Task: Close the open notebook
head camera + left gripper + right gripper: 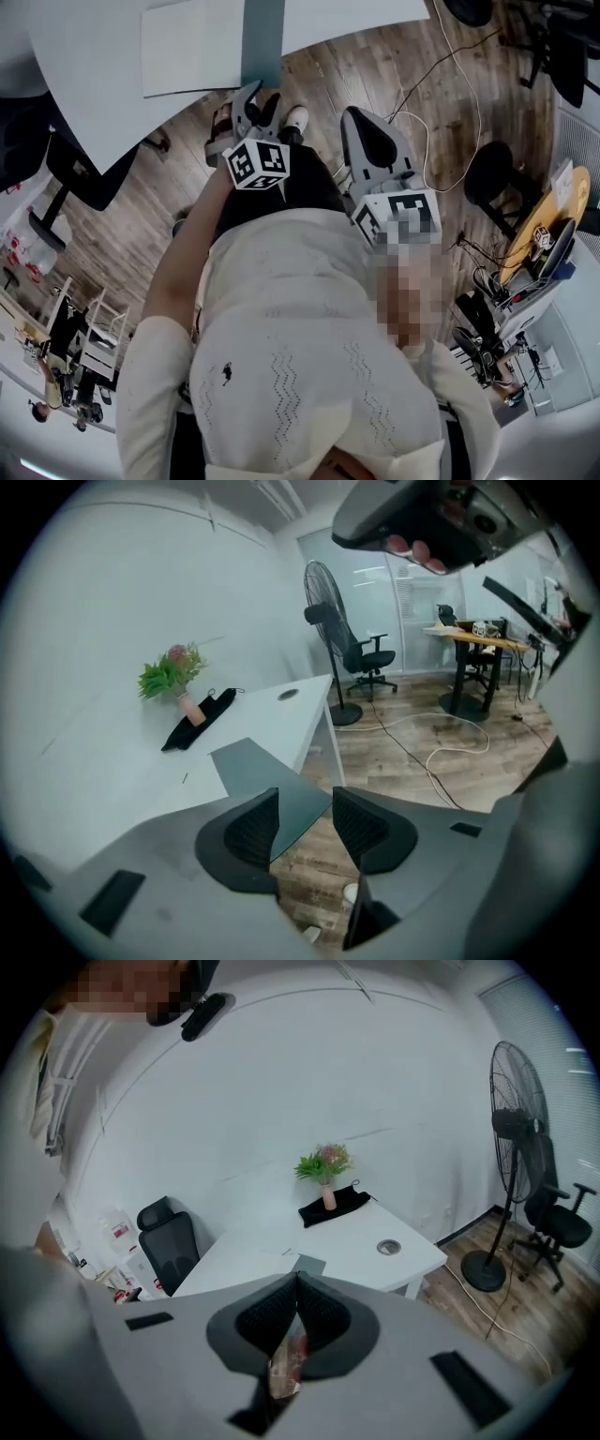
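The notebook lies on the white table point(84, 75) near its edge, showing a white page point(192, 47) beside a grey-blue cover point(262, 37). In the left gripper view the grey cover point(253, 766) sits just beyond the jaws, at the table's edge. My left gripper point(255, 98) point(305, 803) hangs over the wooden floor short of the table, open, with nothing between its pads. My right gripper point(356, 117) point(296, 1283) is beside it on the right, farther from the table, shut and empty. In the right gripper view the notebook point(307, 1265) peeks over the jaw tips.
A vase of flowers point(173, 672) and a black cloth point(202, 719) stand at the table's far side. A pedestal fan point(323, 592), an office chair point(370, 658) and a loose cable point(441, 752) occupy the floor. A black chair point(80, 173) stands left; a cluttered desk point(539, 225) right.
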The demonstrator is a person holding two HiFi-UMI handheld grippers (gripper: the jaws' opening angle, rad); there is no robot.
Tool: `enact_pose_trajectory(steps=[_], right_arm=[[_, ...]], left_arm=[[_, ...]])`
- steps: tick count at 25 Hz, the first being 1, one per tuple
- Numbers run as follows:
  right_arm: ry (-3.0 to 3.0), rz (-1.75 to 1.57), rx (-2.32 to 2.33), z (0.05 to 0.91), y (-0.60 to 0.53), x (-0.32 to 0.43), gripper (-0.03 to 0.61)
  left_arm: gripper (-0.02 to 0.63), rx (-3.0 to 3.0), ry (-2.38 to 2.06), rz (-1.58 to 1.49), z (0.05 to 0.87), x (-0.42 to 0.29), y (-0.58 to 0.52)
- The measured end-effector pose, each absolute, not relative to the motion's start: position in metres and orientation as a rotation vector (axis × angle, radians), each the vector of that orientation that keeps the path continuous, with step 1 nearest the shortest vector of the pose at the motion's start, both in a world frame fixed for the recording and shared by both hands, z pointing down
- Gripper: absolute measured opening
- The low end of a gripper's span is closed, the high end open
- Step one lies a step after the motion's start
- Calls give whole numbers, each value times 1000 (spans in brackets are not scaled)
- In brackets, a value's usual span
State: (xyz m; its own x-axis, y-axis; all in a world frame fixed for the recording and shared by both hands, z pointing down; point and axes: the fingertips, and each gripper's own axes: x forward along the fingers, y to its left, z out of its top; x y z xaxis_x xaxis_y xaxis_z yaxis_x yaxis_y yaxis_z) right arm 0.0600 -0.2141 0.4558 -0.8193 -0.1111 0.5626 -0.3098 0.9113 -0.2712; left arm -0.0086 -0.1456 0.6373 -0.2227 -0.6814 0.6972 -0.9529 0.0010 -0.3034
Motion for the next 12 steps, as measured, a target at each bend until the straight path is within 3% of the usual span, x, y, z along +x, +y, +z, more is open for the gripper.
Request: enact_pose_trajectory(steps=[12], right_arm=[[-2479,512,431,462,-212,74,2]], left_arm=[[201,1759,-1779,1600,674,-7,-158]])
